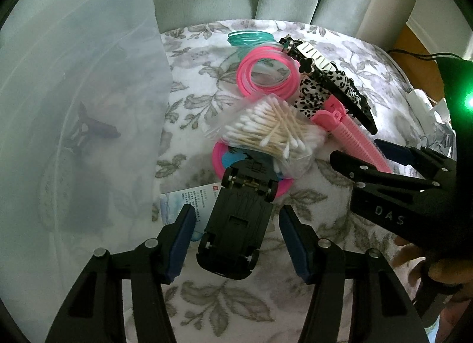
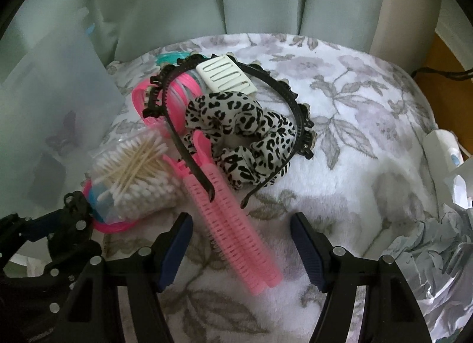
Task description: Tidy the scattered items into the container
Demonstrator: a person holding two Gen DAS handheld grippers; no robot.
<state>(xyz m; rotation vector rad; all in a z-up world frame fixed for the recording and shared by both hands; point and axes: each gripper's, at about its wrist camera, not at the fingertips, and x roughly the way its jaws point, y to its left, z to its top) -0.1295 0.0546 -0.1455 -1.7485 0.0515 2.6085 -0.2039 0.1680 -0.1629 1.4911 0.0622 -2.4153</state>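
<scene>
Seemingly left gripper (image 1: 236,221) straddles toy car (image 1: 236,224).

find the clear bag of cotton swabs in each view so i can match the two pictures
Left wrist view: the clear bag of cotton swabs sits centre, just beyond the upside-down black toy car.
Right wrist view: the bag is left of centre, at mid height.
Shared landmark: the pink ribbed hair roller clip, touching the bag's right side in both.

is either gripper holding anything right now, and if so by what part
Nothing is held. The left gripper stands open around the upside-down black toy car, gaps at both sides. The right gripper is open over the pink hair roller, pads clear.
</scene>
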